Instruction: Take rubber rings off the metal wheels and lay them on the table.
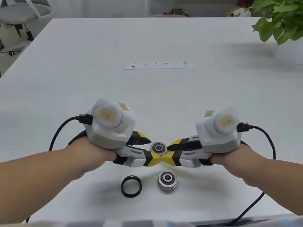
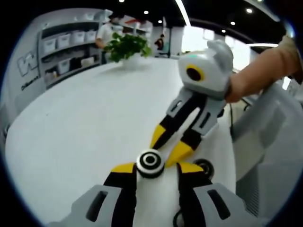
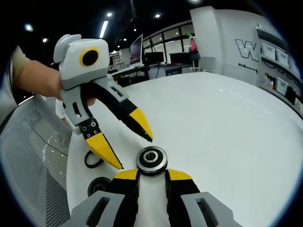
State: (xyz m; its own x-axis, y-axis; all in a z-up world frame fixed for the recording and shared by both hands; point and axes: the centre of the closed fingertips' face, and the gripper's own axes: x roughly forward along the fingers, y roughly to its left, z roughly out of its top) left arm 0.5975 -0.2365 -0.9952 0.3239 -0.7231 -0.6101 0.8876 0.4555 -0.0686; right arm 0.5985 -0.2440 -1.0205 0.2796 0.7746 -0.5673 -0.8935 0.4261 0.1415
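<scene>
Right tool pinching a metal wheel, left tool spread around it, grip unclear, 1 rubber ring and second wheel on worktop

In the head view, crossing jaw tips half cover the gripped wheel, so the contact is not clear. In the right gripper view, the loose wheel sits partly behind the right gripper, and the rubber ring partly behind the left gripper. Marks on the strip near the table's far edge are too small to read. The picture's edge cuts off the plant at the far right corner.
</scene>
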